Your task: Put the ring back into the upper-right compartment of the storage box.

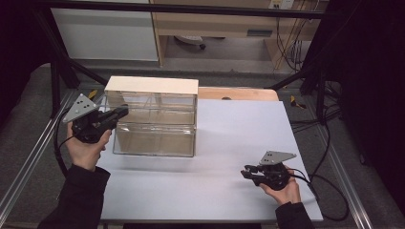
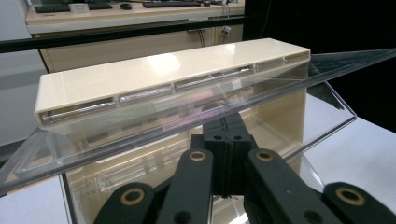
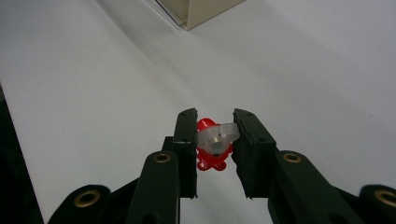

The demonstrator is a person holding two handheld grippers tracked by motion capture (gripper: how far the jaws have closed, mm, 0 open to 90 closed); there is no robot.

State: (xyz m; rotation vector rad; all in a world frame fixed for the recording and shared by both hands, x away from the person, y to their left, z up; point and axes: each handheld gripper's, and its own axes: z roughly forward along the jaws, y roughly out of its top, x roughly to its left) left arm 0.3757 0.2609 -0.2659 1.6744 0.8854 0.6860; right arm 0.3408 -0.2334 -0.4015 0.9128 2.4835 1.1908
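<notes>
Two hands low, left tongs (image 1: pixel 125 110) raised at clear box (image 1: pixel 155 133), right tongs (image 1: pixel 244 172) gripping red piece (image 3: pixel 212 144)

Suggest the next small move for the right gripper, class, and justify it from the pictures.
Probably carry the small red and clear piece toward the clear drawer box. The right gripper already clamps it above the table, and the left gripper, jaws shut, props the box's clear flap up.

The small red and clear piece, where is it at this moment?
In the right gripper view, the small red and clear piece sits clamped in the right gripper, just above the white table.
</notes>
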